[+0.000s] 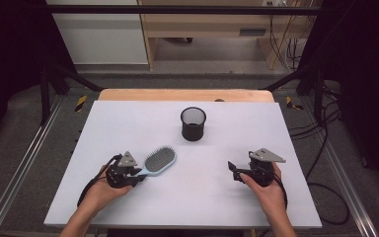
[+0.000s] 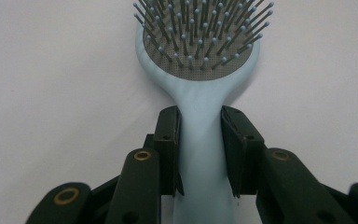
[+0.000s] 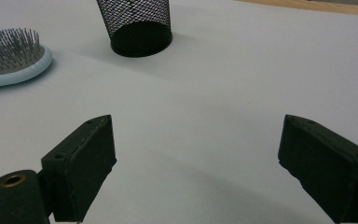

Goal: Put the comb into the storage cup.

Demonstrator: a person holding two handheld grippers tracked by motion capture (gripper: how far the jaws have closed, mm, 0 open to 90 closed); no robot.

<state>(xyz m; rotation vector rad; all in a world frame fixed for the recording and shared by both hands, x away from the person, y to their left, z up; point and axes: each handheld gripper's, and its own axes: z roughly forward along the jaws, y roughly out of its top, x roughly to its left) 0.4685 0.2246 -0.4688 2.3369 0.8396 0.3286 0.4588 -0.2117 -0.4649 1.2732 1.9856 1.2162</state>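
Pale-blue hairbrush (image 2: 200,135) lies bristles-up, near left on the white table (image 1: 128,123) | left gripper (image 2: 200,144) pinches its handle | right gripper (image 3: 198,163) spread wide, empty, near right | step, by my reading: pickup just secured | next probably: lift and carry toward the black mesh cup (image 1: 193,124), far centre, keeping the handle from twisting.

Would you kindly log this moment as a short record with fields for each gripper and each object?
left gripper: jaws shut on the hairbrush handle
hairbrush: light blue, bristles up, head lying on the table
right gripper: jaws wide open, holding nothing
mesh cup: black, upright, beyond the brush, apart from both grippers
table: white surface
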